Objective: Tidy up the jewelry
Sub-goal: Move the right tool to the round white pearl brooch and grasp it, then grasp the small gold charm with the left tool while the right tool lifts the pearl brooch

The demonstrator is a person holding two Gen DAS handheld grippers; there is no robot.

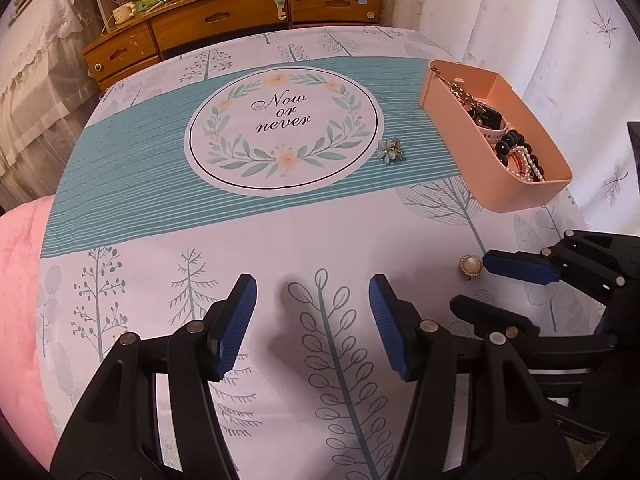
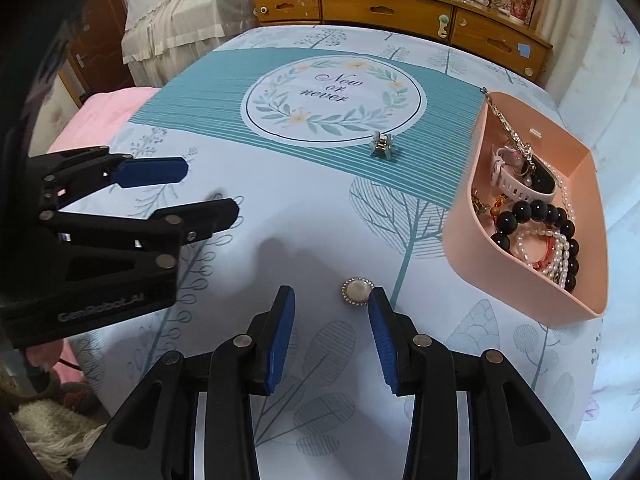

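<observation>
A round pearl brooch (image 2: 357, 290) with a sparkly rim lies on the tablecloth just ahead of my right gripper (image 2: 332, 300), close to its right finger; it also shows in the left wrist view (image 1: 471, 266). The right gripper is open and empty. My left gripper (image 1: 313, 286) is open and empty over bare cloth; it shows at the left of the right wrist view (image 2: 208, 188). A blue flower hair clip (image 1: 390, 151) lies on the teal band (image 2: 383, 145). A pink tray (image 1: 448, 120) at the right holds a watch, black beads and pearl strands (image 2: 536, 216).
The table (image 1: 160, 240) wears a tree-print cloth with a "Now or never" wreath. A wooden dresser (image 1: 240, 20) stands beyond the far edge. A pink blanket (image 1: 20, 280) lies left. White curtains hang on the right.
</observation>
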